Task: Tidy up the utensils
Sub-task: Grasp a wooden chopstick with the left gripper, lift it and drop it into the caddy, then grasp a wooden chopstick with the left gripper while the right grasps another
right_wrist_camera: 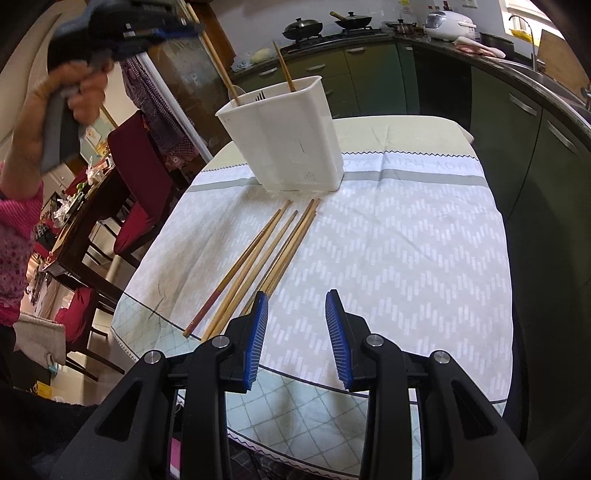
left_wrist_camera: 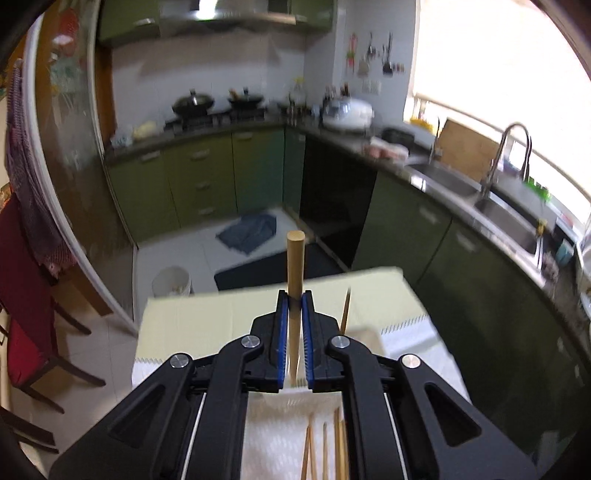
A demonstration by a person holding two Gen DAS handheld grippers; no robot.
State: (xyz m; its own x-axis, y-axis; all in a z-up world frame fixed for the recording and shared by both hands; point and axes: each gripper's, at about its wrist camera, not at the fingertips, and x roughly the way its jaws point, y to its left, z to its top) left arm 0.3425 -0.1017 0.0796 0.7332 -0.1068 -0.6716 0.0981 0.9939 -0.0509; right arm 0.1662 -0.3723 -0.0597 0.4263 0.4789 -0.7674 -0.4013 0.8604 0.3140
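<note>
Fingers (left_wrist_camera: 308, 332) on my left gripper (left_wrist_camera: 295, 295), blue-padded and black-framed, are closed almost fully on a round tan wooden chopstick (left_wrist_camera: 295, 266), which stands upright between them with its blunt end above the tips and its thin end running down toward the bench. From the left wrist camera I see the pale yellow and white patterned tablecloth (left_wrist_camera: 207, 317) below, the tip of another thin wooden chopstick (left_wrist_camera: 345, 310) poking up just right of my fingers, and several loose wooden chopsticks (left_wrist_camera: 325, 450) lying on the cloth under the gripper body. The background is blurred.

From the right wrist camera, my right gripper (right_wrist_camera: 297, 295) has its blue-padded fingers (right_wrist_camera: 258, 332) spread wide apart and holding nothing, low over the near edge of the bench. Just beside the left finger lie the loose chopsticks (right_wrist_camera: 266, 254), fanned on the tablecloth (right_wrist_camera: 406, 258) with their thin ends pointing toward a white rectangular plastic utensil holder (right_wrist_camera: 284, 140). That holder stands upright near the far side of the bench. One thin chopstick (right_wrist_camera: 284, 68) leans inside it, and dark fork tines show at its rim. The held chopstick (right_wrist_camera: 219, 66) slants down into the holder's left corner from my left gripper (right_wrist_camera: 147, 26), raised at upper left in the person's hand (right_wrist_camera: 62, 96).
</note>
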